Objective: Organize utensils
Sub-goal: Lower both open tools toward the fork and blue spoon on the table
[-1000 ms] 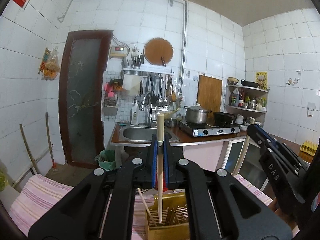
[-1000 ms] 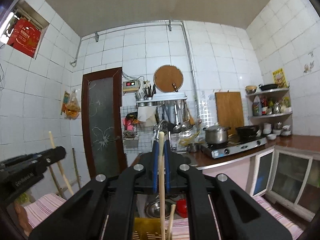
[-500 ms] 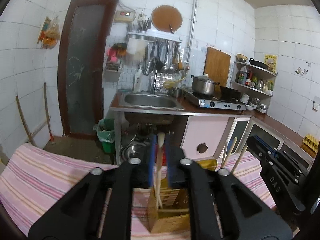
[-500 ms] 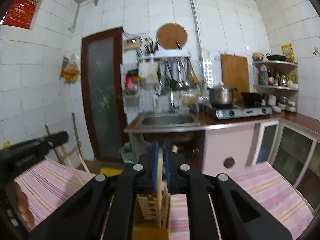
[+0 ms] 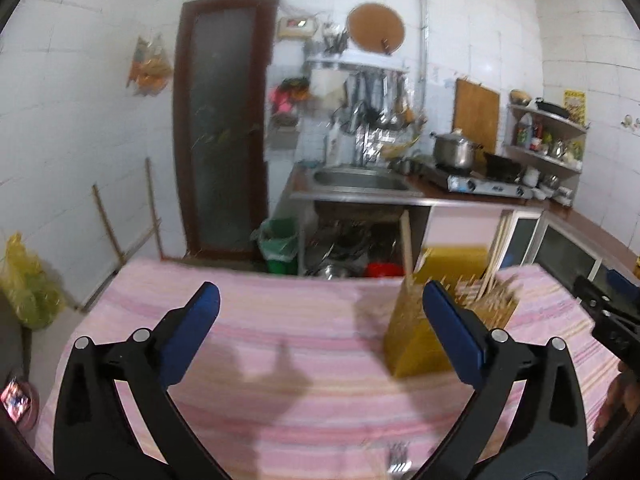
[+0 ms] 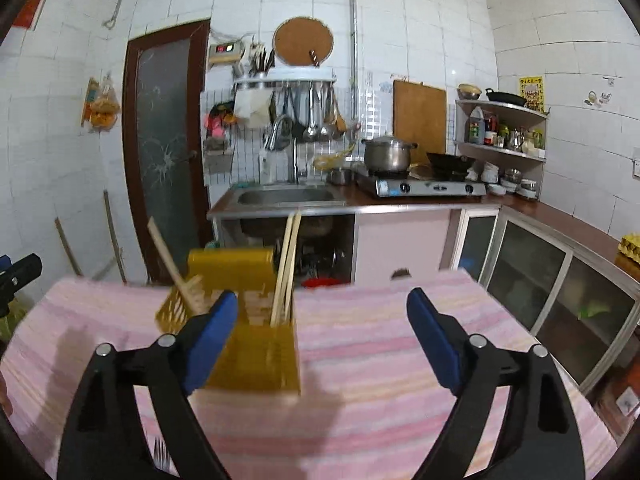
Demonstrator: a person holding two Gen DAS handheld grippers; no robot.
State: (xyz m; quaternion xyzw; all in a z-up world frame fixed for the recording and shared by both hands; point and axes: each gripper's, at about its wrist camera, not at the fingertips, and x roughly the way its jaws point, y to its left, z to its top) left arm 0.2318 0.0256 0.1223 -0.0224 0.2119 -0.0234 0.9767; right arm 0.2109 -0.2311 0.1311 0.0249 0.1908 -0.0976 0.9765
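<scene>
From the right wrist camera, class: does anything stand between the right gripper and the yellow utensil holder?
Nothing visible does. The right gripper, jaws opening and empty, faces the yellow utensil holder across bare striped cloth. Chopsticks already stand in the holder.

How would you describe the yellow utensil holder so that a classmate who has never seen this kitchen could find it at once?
Start at the table with the pink striped cloth in front of the sink counter. On it stands the holder, a yellow slotted plastic box. It is the only thing standing on the cloth, and wooden chopsticks stick up out of it.
</scene>
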